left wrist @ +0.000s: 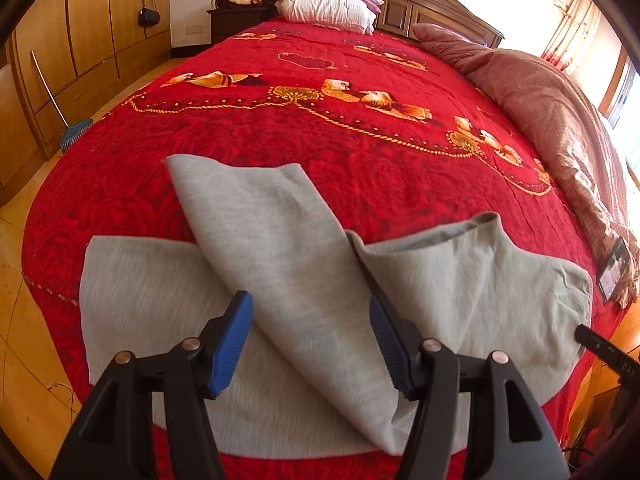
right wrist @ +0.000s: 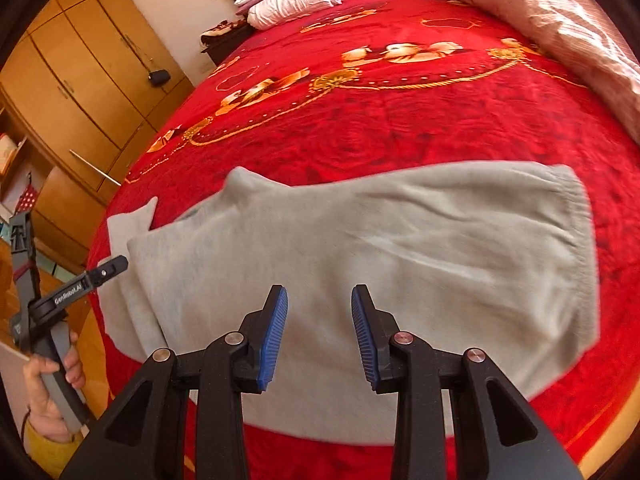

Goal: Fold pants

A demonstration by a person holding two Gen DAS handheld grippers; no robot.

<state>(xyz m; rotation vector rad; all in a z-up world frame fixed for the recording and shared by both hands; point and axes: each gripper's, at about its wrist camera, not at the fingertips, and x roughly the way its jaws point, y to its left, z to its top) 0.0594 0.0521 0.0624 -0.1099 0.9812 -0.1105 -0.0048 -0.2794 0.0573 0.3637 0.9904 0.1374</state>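
Observation:
Grey sweatpants lie on the red bedspread near the bed's front edge, partly folded, with one leg lying diagonally across the rest. The elastic waistband points right in the right wrist view, where the pants fill the middle. My left gripper is open, its blue pads either side of the folded leg, just above it. My right gripper is open and empty above the pants' near edge. The left gripper's tip shows at the pants' left edge.
Stacked pillows sit at the dark headboard. A pink quilt is bunched along the bed's right side, with a phone at its end. Wooden wardrobes and a broom stand left of the bed.

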